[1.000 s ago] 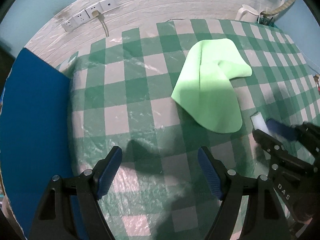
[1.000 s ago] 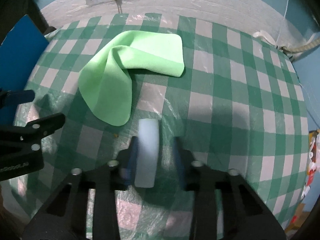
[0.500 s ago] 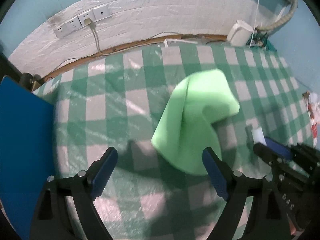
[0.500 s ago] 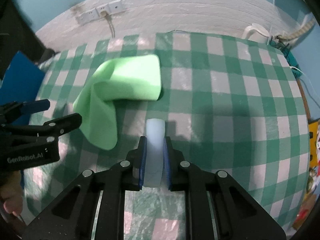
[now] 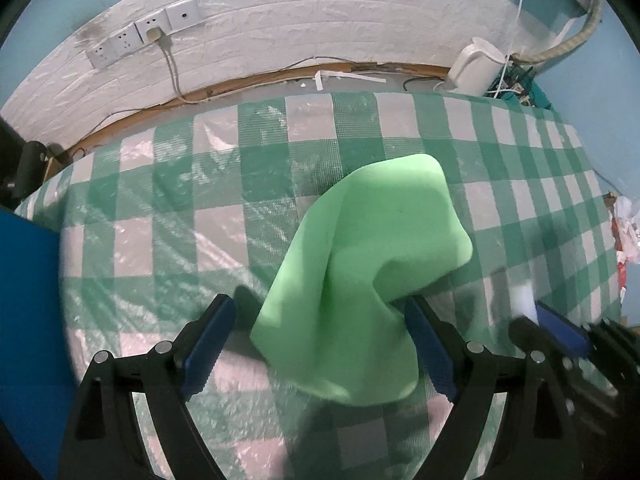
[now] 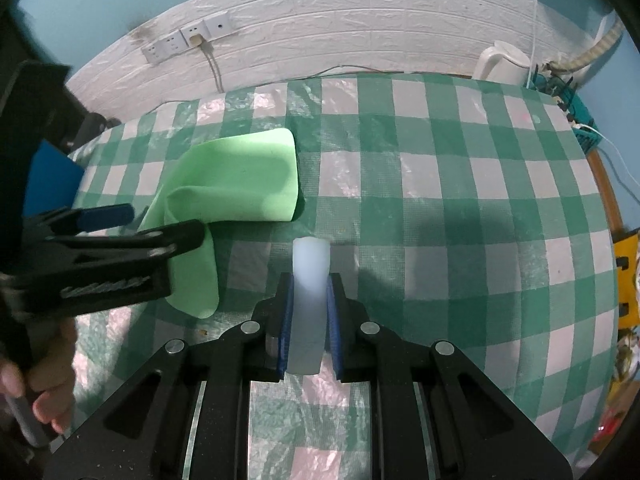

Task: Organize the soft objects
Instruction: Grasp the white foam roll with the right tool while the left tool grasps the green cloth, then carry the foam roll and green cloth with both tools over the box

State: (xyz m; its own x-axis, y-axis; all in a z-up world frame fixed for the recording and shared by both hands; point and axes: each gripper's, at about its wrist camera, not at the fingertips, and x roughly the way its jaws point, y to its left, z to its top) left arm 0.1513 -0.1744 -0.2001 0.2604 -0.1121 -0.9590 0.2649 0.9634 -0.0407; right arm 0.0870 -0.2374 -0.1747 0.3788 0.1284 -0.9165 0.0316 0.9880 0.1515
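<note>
Green cloth [image 5: 360, 276]: light green, soft, folded over with one raised fold, lying on the checked worktop.
White foam block [image 6: 309, 300]: pale, translucent, oblong, upright, clamped between the right claw's pads.

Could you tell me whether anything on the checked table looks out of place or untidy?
Yes: the light green soft cloth lies crumpled and folded over itself on the green-and-white checked tablecloth, not flat.

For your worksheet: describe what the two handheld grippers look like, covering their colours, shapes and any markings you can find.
Both grippers are black plastic frames with triangular cut-outs and round silver bolt heads. The left gripper and the right gripper each have two fingers lined with blue ribbed pads. In the right wrist view, the side of the left gripper carries pale lettering, too blurred to read. No cables or sleeves show.
</note>
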